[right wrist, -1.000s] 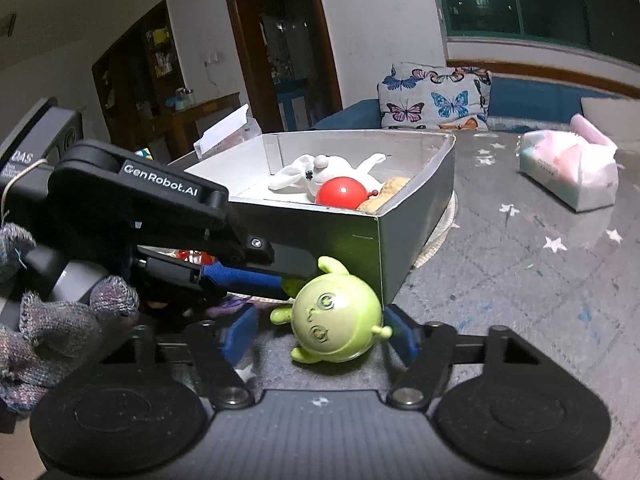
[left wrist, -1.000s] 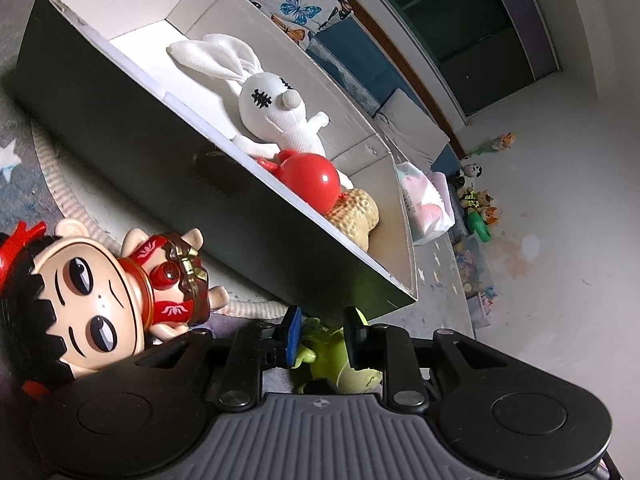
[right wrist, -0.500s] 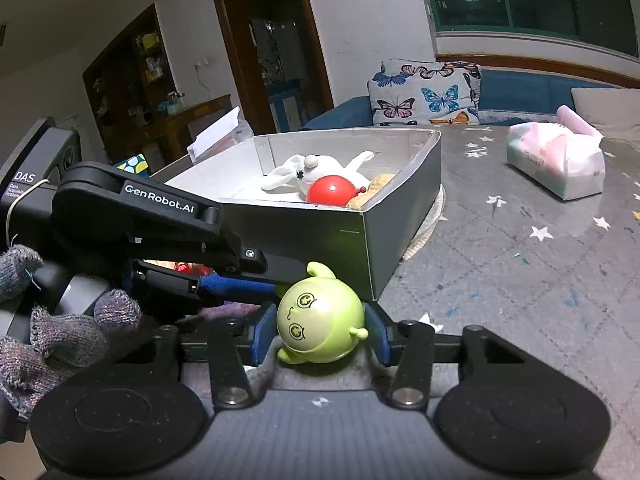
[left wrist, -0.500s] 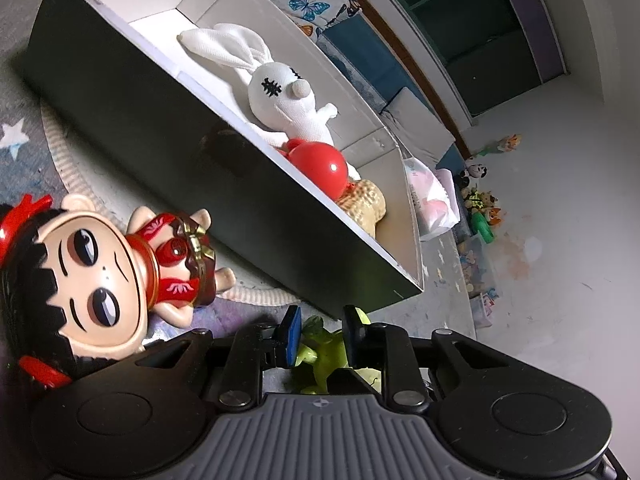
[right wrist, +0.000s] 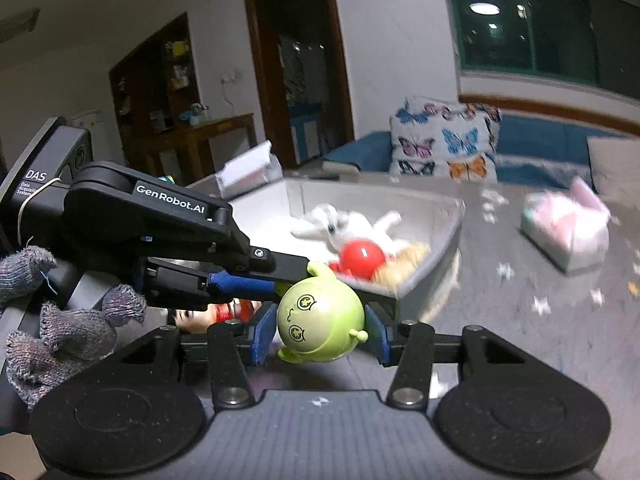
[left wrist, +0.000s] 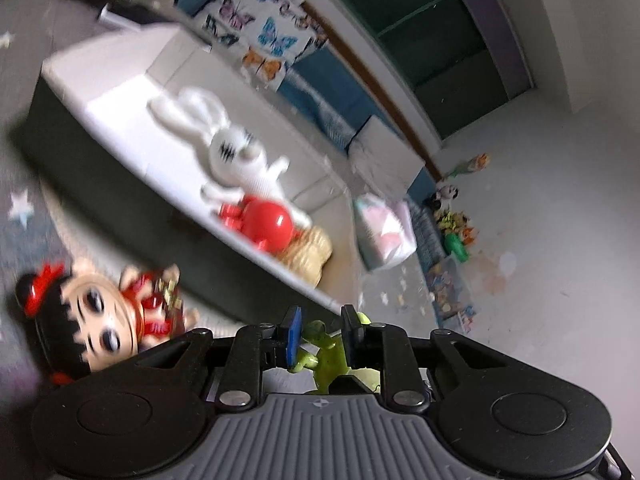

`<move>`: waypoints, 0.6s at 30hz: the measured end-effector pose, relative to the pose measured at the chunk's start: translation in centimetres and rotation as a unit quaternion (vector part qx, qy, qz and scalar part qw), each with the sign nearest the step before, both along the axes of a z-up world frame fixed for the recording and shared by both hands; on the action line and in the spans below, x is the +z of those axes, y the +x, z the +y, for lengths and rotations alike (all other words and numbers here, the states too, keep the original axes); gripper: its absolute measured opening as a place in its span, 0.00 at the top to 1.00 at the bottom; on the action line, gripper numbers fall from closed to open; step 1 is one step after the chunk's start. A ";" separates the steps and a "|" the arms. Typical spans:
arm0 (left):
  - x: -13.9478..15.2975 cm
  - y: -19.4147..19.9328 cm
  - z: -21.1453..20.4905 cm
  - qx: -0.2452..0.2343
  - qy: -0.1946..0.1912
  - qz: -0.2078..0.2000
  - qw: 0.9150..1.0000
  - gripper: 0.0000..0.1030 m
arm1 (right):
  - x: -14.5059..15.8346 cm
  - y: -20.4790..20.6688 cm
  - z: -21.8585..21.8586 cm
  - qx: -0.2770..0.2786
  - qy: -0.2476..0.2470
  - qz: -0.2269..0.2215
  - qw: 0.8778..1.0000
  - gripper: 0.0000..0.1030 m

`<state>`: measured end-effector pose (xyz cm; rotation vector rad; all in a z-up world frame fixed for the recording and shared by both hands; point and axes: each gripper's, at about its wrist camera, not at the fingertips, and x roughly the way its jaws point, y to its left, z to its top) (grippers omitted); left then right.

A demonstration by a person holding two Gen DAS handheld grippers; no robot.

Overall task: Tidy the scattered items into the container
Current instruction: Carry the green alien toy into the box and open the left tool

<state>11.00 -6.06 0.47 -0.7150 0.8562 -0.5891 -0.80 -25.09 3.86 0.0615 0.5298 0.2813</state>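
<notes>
The box (left wrist: 120, 216) holds a blurred rabbit (left wrist: 236, 160), seemingly a red ball (left wrist: 266, 226); right gripper (right wrist: 320, 330) clamps the green toy (right wrist: 320, 320).

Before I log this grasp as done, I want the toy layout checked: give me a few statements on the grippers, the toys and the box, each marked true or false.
1. The right gripper is closed on the round green alien toy. True.
2. The white plush rabbit lies on the star-patterned mat outside the box. False: it lies inside the open grey box with white lining.
3. The shiny red round toy sits in the box between the rabbit and a tan peanut-shaped toy. True.
4. The big-headed doll with black hair and red outfit is already in the box. False: it lies outside, by the box's dark wall.
5. The left gripper holds the doll. False: its fingers flank the green toy's ear.
</notes>
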 end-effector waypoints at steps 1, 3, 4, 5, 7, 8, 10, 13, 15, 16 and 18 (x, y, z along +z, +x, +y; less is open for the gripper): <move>0.4 0.2 0.2 0.004 -0.001 -0.004 1.000 0.78 | 0.5 0.4 0.2 0.004 -0.003 -0.005 1.000 0.53; 1.1 0.9 0.7 0.013 -0.002 -0.010 1.000 0.78 | 1.1 1.3 0.4 0.012 -0.008 -0.010 1.000 0.53; 1.4 1.4 0.9 0.017 -0.003 -0.012 1.000 0.78 | 1.4 1.9 0.6 0.017 -0.009 -0.012 1.000 0.53; 1.7 2.0 1.3 0.022 -0.002 -0.013 1.000 0.78 | 1.7 2.6 0.8 0.022 -0.012 -0.014 1.000 0.53; 2.1 3.0 1.7 0.031 0.002 -0.017 0.999 0.78 | 2.1 3.9 1.2 0.031 -0.017 -0.015 0.999 0.53; 2.3 3.6 2.0 0.036 0.005 -0.018 0.999 0.78 | 2.2 4.6 1.5 0.035 -0.020 -0.015 0.999 0.53; 2.5 5.0 2.3 0.044 0.010 -0.019 0.999 0.78 | 2.5 6.2 2.0 0.042 -0.021 -0.012 0.999 0.53; 2.4 7.0 3.1 0.056 0.020 -0.014 0.998 0.78 | 2.6 8.9 2.5 0.054 -0.017 0.001 0.998 0.53; 2.1 8.2 3.6 0.063 0.027 -0.009 0.998 0.78 | 2.3 10.6 2.9 0.062 -0.015 0.013 0.998 0.53; 1.9 8.7 3.8 0.067 0.030 -0.004 0.997 0.78 | 2.1 11.5 3.1 0.065 -0.015 0.019 0.998 0.53; 1.4 10.0 4.0 0.071 0.036 0.008 0.997 0.78 | 1.7 12.9 3.4 0.069 -0.016 0.032 0.997 0.53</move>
